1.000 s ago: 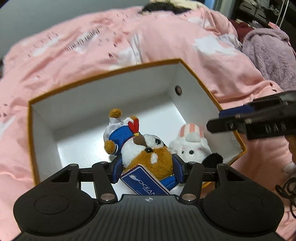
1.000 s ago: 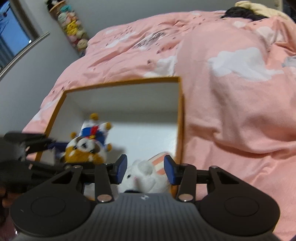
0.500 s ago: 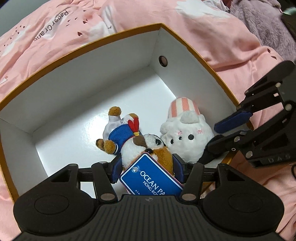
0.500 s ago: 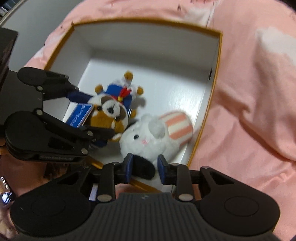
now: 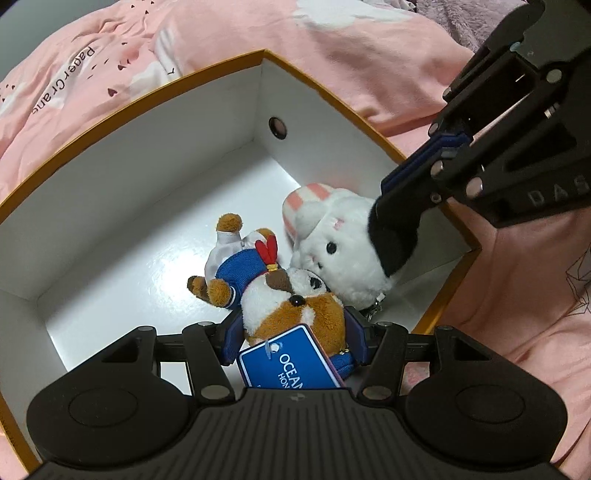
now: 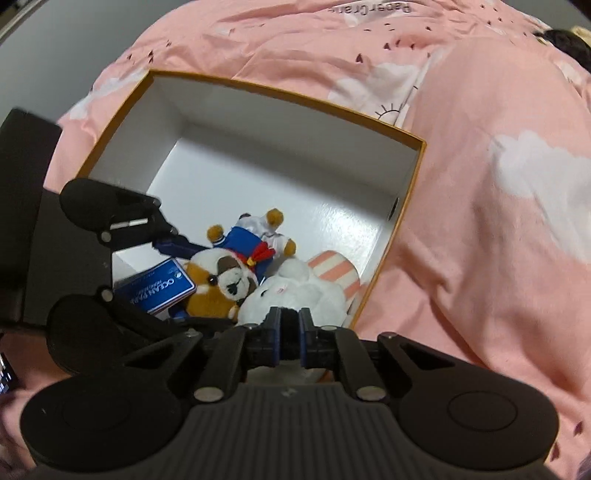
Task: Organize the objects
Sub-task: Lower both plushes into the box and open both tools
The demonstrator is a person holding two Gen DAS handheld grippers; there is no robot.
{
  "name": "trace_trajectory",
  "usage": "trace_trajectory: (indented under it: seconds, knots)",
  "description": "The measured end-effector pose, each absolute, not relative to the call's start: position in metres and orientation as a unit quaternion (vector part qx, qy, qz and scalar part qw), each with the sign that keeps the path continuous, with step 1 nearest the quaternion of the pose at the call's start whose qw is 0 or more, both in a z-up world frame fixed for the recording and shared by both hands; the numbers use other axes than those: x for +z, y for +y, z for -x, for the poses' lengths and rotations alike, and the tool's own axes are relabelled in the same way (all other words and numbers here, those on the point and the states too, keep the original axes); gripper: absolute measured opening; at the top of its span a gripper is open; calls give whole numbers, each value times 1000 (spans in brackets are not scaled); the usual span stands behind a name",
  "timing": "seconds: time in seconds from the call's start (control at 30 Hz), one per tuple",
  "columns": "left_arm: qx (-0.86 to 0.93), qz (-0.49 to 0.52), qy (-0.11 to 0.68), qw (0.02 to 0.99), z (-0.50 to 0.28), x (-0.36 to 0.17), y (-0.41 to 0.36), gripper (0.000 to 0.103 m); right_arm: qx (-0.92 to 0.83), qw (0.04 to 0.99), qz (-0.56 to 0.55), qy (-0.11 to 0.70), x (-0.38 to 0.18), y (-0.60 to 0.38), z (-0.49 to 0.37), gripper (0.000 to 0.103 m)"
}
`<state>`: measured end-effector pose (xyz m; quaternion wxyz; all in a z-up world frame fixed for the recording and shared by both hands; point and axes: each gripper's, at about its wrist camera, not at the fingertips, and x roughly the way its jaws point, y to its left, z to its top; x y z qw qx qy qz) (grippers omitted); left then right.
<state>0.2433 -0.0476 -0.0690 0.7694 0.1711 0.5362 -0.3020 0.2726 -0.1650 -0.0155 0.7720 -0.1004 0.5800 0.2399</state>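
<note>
An orange-rimmed white box [image 5: 314, 85] [image 6: 288, 96] lies on a pink bed. Inside it lie a brown and white plush in a blue sailor suit [image 5: 291, 314] [image 6: 221, 277] with a blue tag [image 5: 291, 365], and a white plush with a pink-striped hat [image 5: 332, 243] [image 6: 295, 295]. My left gripper [image 5: 291, 332] is shut on the sailor plush's head, low in the box. My right gripper [image 6: 290, 332] is shut on the white plush's black ear [image 5: 395, 240]; it also shows in the left wrist view [image 5: 424, 184].
A pink duvet [image 6: 498, 221] with white clouds surrounds the box. A purple fleece [image 5: 461, 22] lies at the far right. The box's far half is bare white floor [image 5: 166, 258]. A small round hole [image 5: 277, 127] pierces the right wall.
Both grippers have come down into the box with their plushes. The right gripper's jaws have closed tight on the white plush's black ear.
</note>
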Motion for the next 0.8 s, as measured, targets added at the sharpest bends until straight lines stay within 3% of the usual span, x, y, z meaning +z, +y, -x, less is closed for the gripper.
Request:
trace_trajectory:
  seconds: [0.47,0.5,0.63,0.8]
  knots:
    - [-296,-61,524,796,-244,-65,-22,71,238,742,124,614,-51,-152,-264,9]
    - [-292,-55,526,797,-244,-63,-20,69,239,743,123,613,-51,-154,-262,9]
    - [-275,-22,541,795,-239,-62,-13,43,238,745,117,612,-52,-155,-259,10]
    - [-260,2,546,796,-238,-69,-12,42,236,748,117,609,-48,-158,-254,12]
